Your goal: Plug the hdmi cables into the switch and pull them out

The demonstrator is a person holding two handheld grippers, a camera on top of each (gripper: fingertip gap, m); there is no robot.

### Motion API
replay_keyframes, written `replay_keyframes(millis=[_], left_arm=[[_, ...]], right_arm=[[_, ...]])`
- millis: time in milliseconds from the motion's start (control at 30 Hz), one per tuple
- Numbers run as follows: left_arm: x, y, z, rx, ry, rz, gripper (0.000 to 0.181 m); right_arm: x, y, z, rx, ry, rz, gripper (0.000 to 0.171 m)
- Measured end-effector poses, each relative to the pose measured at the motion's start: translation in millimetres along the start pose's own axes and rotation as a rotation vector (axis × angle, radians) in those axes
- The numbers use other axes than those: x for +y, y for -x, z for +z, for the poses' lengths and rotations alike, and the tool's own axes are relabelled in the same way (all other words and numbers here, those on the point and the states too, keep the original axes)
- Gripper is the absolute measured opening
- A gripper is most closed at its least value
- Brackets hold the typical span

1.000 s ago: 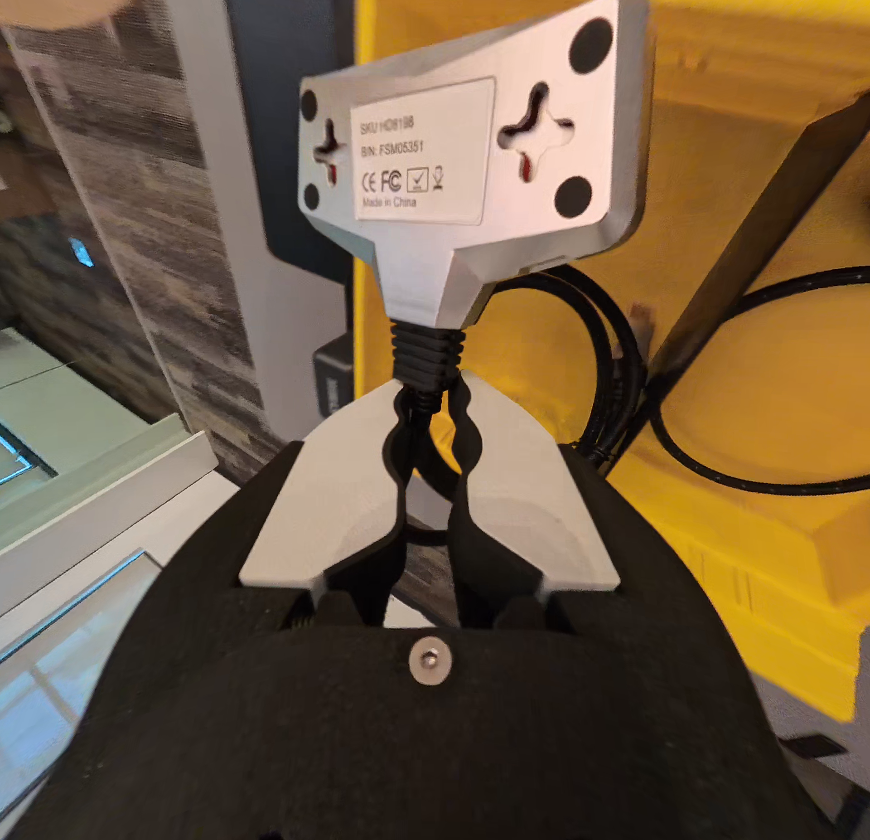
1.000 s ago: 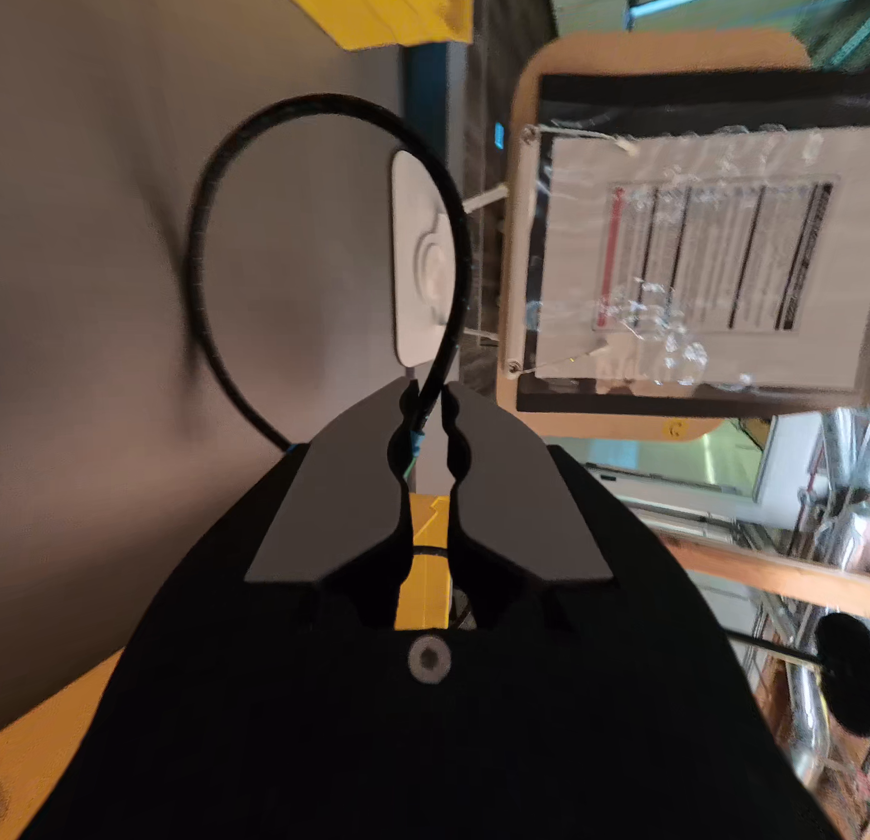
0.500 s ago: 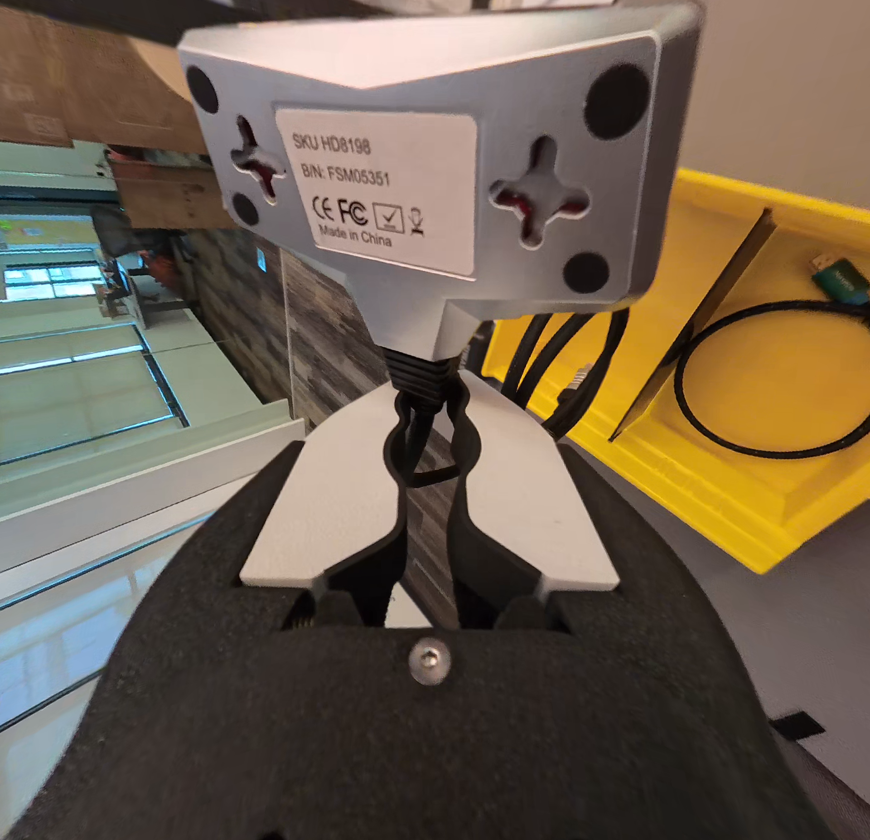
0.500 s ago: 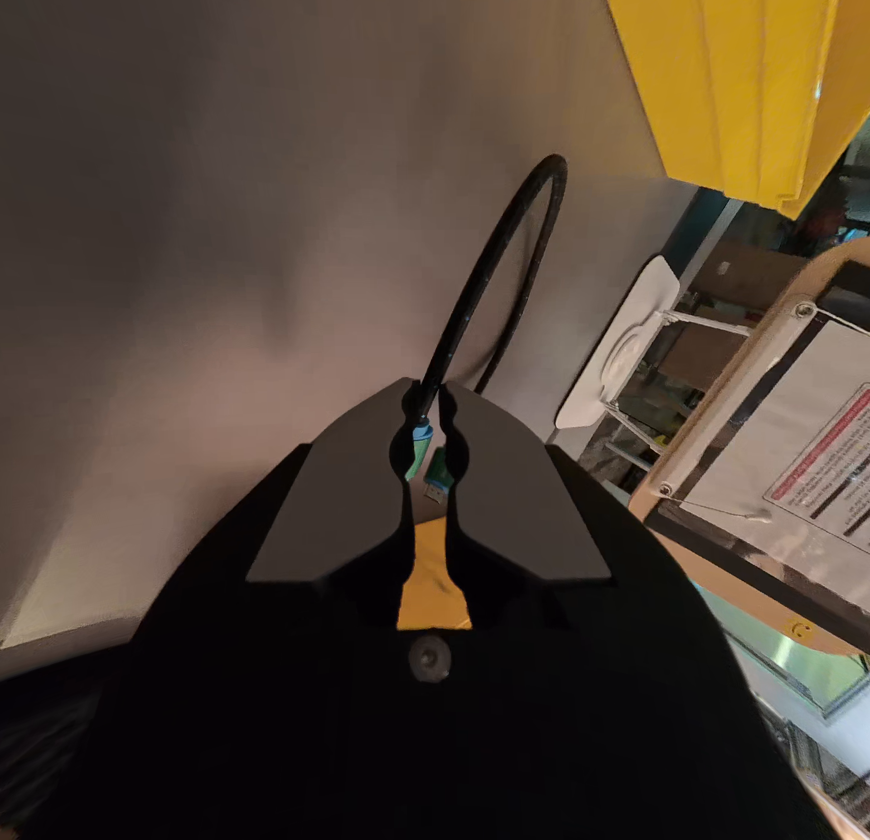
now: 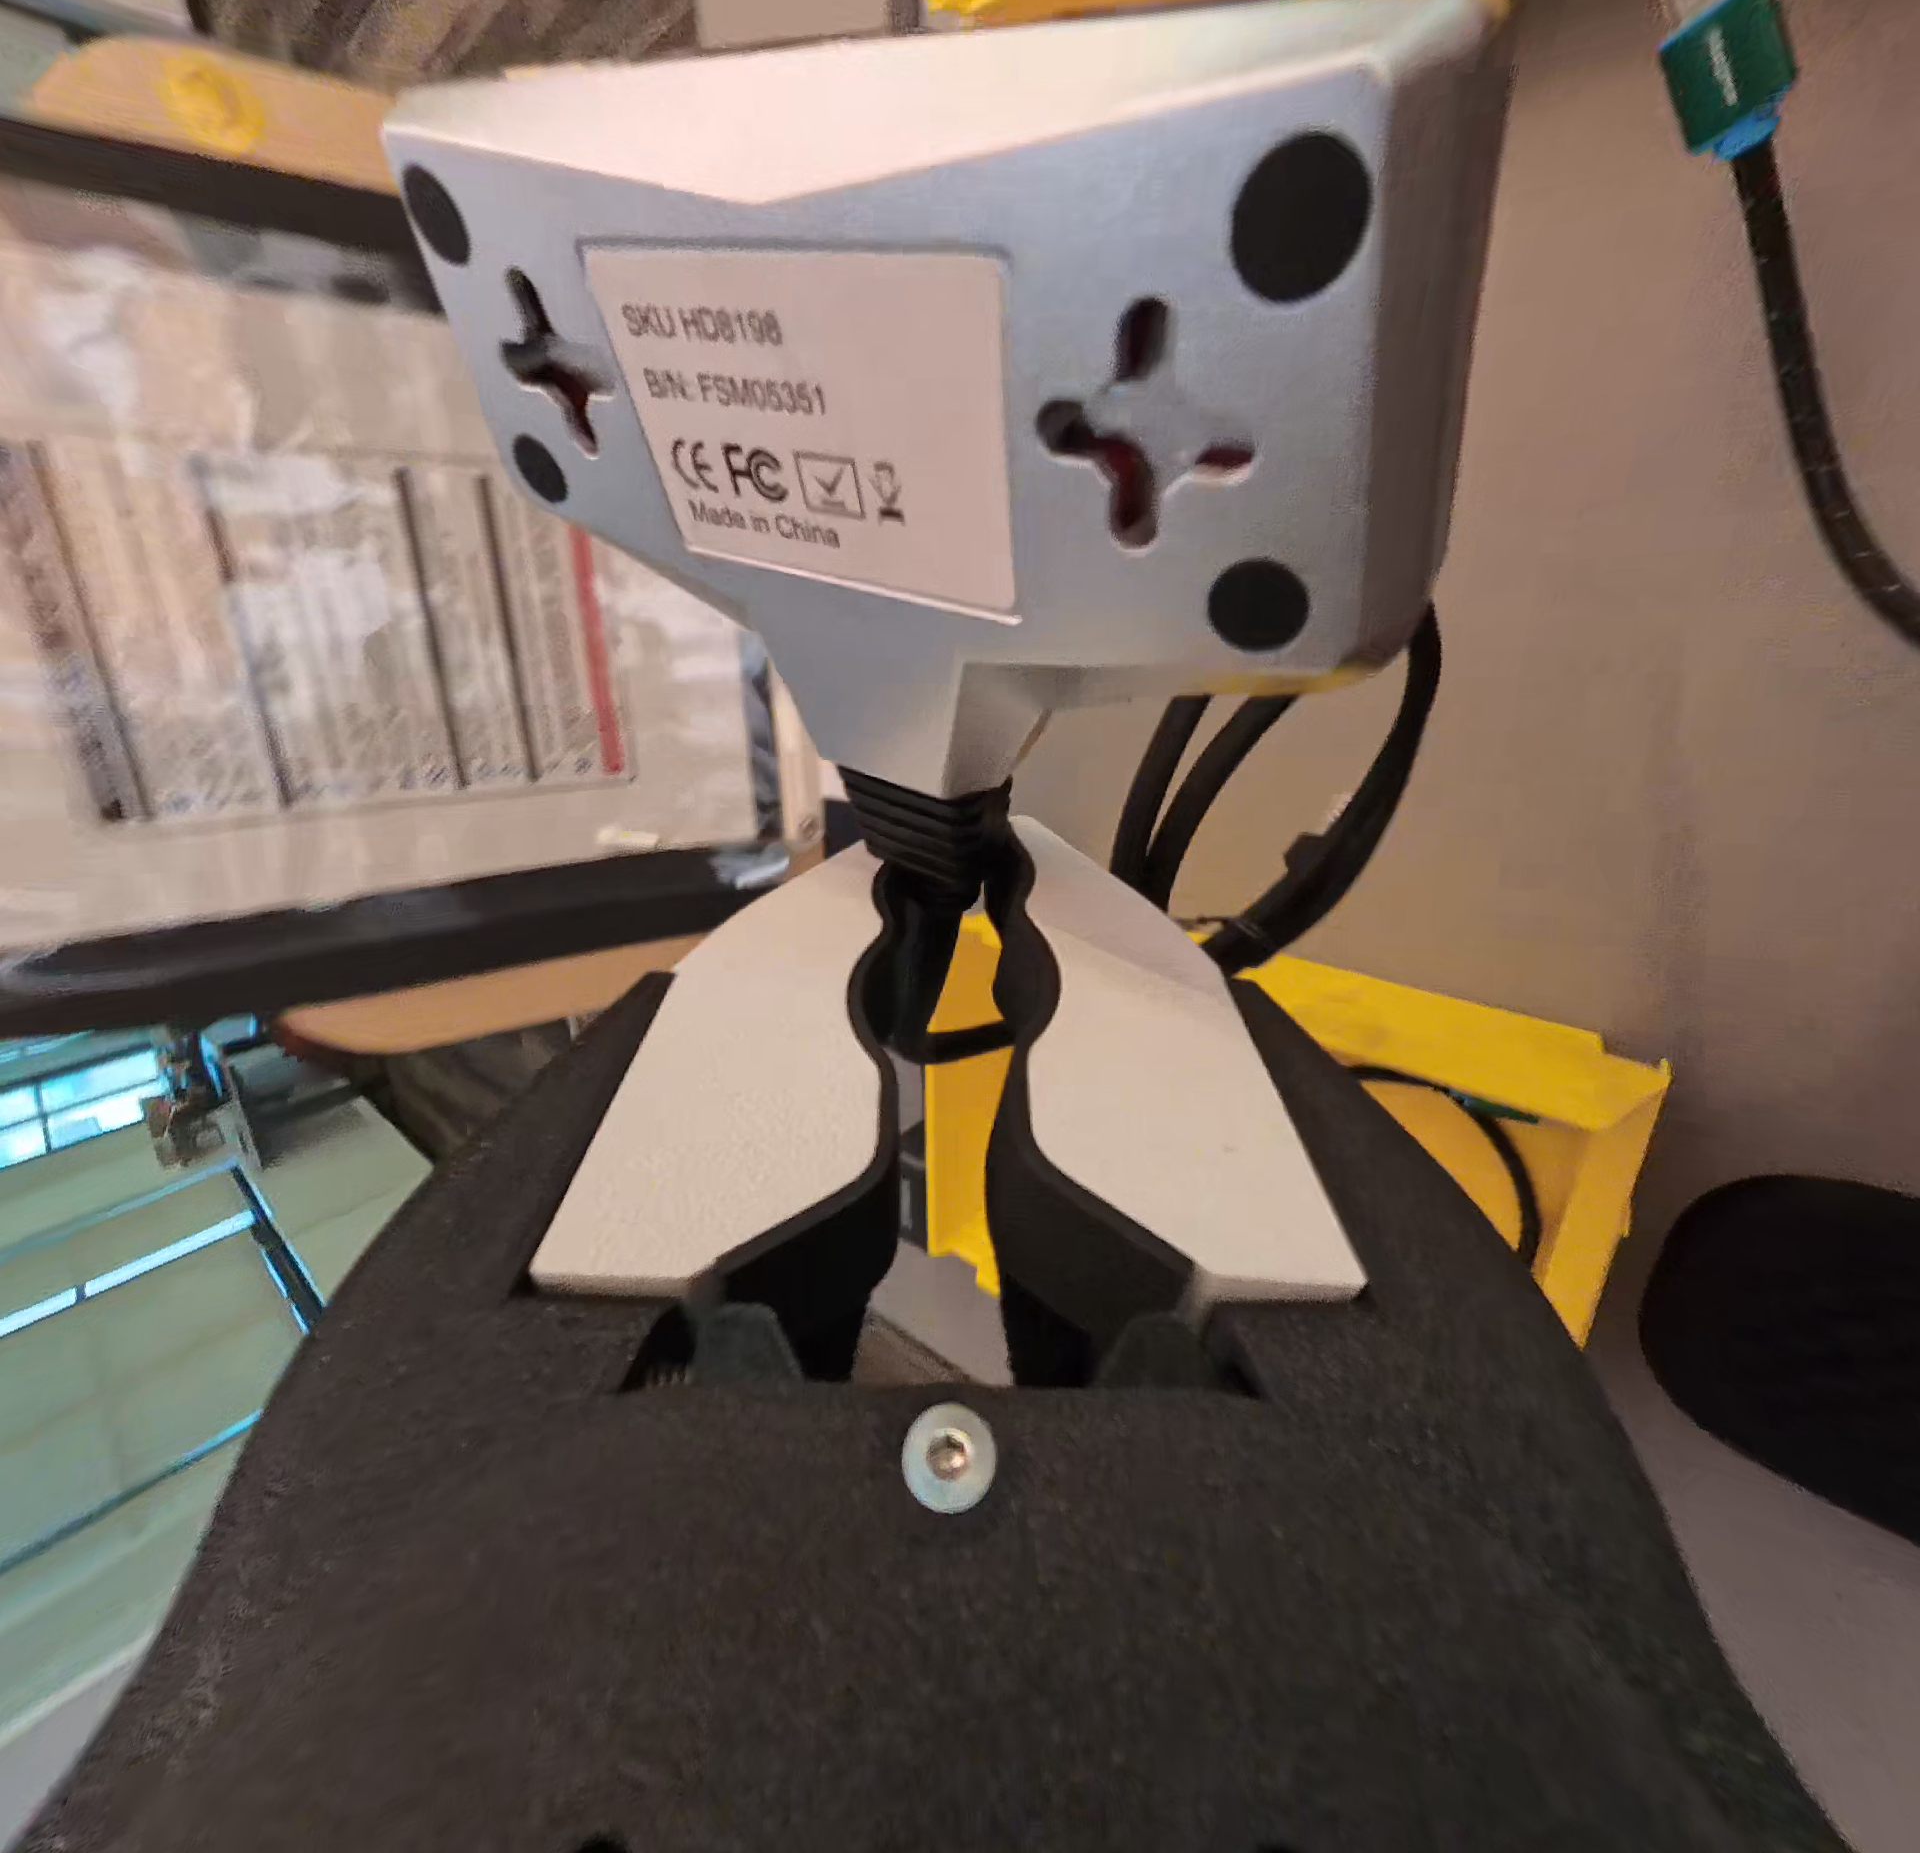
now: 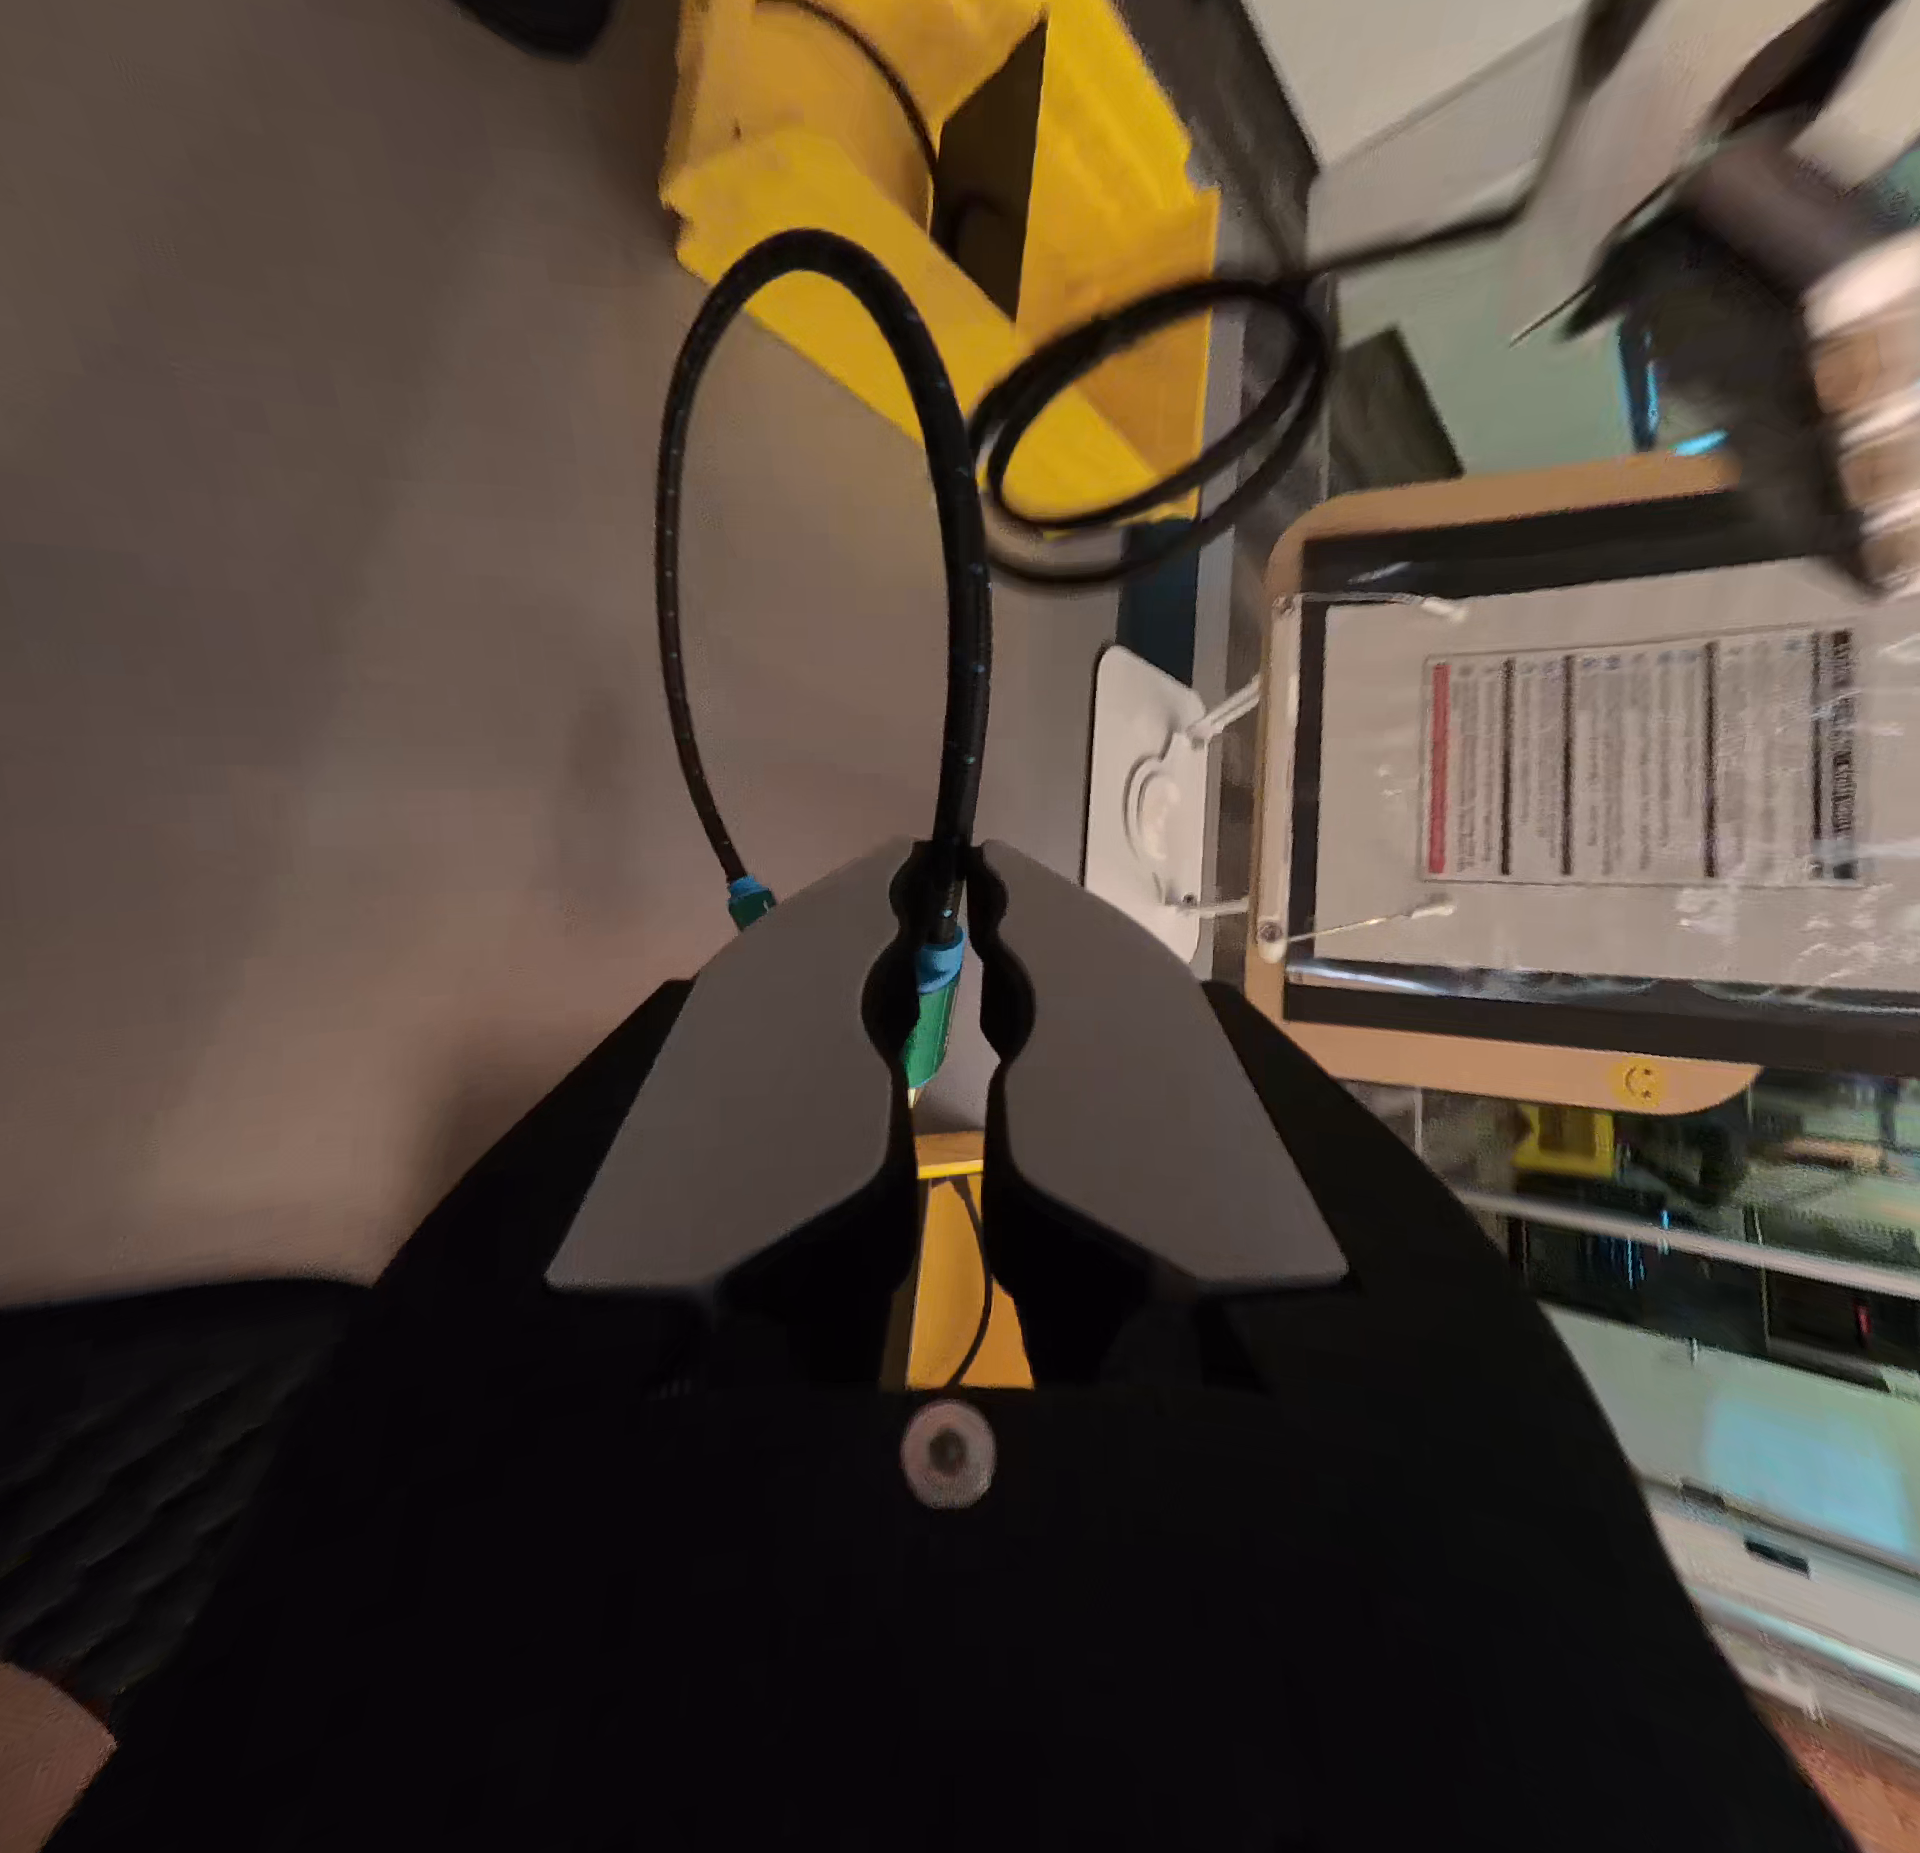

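Left gripper (image 5: 951, 873) is clamped on the black ribbed cable neck of the silver metal switch (image 5: 935, 369), underside facing the camera. Right gripper (image 6: 940, 858) pinches a black braided hdmi cable (image 6: 821, 453) just above its green plug, looping toward 12 o'clock by the yellow plastic bin (image 6: 831, 193).

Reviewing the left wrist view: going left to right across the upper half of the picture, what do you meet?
Clear-covered printed sheet on a board → silver switch, held up by its black cable in the left gripper → green HDMI plug on a black braided cable at the far right.
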State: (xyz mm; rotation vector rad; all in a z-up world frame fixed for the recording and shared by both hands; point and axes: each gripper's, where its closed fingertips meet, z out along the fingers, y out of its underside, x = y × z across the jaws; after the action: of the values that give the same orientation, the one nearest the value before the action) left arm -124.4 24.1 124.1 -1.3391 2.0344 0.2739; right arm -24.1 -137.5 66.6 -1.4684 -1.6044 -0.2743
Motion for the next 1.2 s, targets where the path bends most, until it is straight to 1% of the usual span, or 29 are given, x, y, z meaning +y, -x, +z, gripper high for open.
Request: replay_keyframes(millis=[67, 167, 367, 467, 600, 700, 767, 867, 1000, 1067, 1200], left_arm=[[-13, -19, 20, 0.037, -0.010, 0.032, 0.014], [-27, -43, 51, 0.083, -0.014, 0.078, 0.014], [-40, -71, 105, 0.182, -0.016, 0.080, 0.014], [-43, -85, 136, 0.259, -0.013, 0.039, 0.013], [-39, -108, 180, 0.322, 0.000, -0.005, 0.013], [-34, -121, 205, 0.329, 0.004, -0.052, 0.012], [-35, -127, 212, 0.350, -0.024, -0.101, 0.012], [-37, -131, 216, 0.339, -0.079, -0.152, 0.012], [-30, -140, 222, 0.328, -0.068, -0.155, 0.012], [-30, -142, 221, 0.325, -0.084, -0.161, 0.012], [-29, -143, 221, 0.325, -0.074, -0.149, 0.013]], right_arm=[[-4, -1, -22, 0.015, -0.077, -0.002, 0.007], [-8, -4, -43, 0.048, -0.150, -0.010, 0.007], [1, -19, -60, 0.112, -0.208, 0.000, 0.007], [3, -28, -68, 0.152, -0.284, -0.010, 0.007], [-1, -39, -81, 0.203, -0.434, -0.043, 0.008], [-8, -45, -100, 0.254, -0.605, -0.080, 0.007], [-12, -51, -117, 0.278, -0.741, -0.056, 0.007], [-14, -58, -142, 0.275, -0.960, -0.003, 0.005], [-11, -72, -174, 0.264, -1.248, 0.119, 0.006], [-6, -81, -181, 0.236, -1.341, 0.213, 0.005], [-1, -89, -189, 0.133, -1.474, 0.334, 0.005]])
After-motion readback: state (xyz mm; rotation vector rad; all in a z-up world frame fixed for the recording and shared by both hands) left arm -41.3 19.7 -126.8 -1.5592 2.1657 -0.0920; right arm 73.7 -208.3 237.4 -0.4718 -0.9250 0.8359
